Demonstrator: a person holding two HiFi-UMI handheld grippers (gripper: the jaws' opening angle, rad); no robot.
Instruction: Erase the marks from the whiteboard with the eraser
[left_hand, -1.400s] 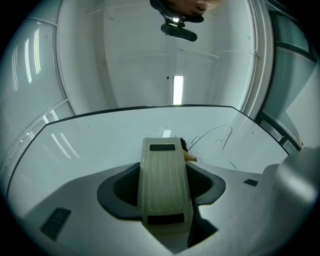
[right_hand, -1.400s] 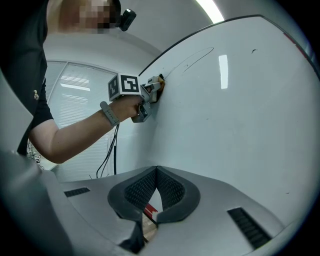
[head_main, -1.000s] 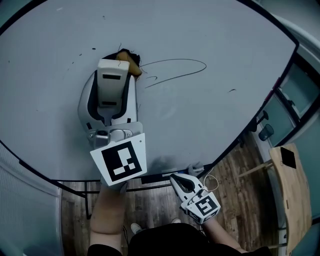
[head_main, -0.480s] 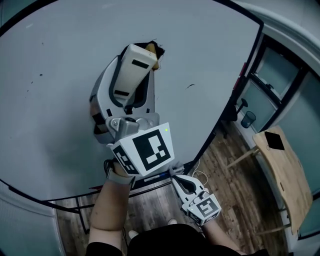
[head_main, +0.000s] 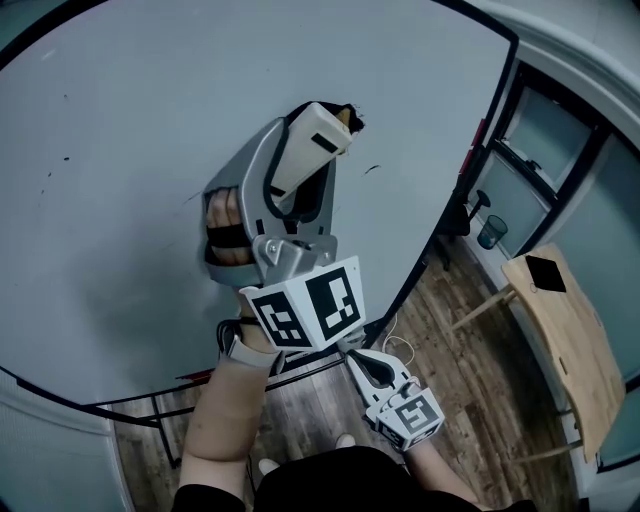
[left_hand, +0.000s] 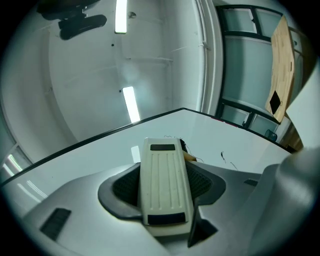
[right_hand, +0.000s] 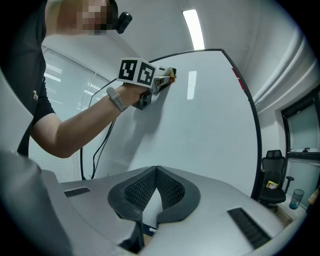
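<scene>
We see only a sliver of the eraser, a dark and orange edge poking out past the pale jaw of the left gripper; the rest sits behind that jaw (the left gripper view hides it the same way). The left hand shows only as a few fingers through the handle's opening. The whiteboard runs off the top and left of the head view. A short stroke and some specks are too small for us to read.

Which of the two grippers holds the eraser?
The left gripper, up at the whiteboard with the eraser clamped in its jaws; the right gripper hangs low, shut and empty.
</scene>
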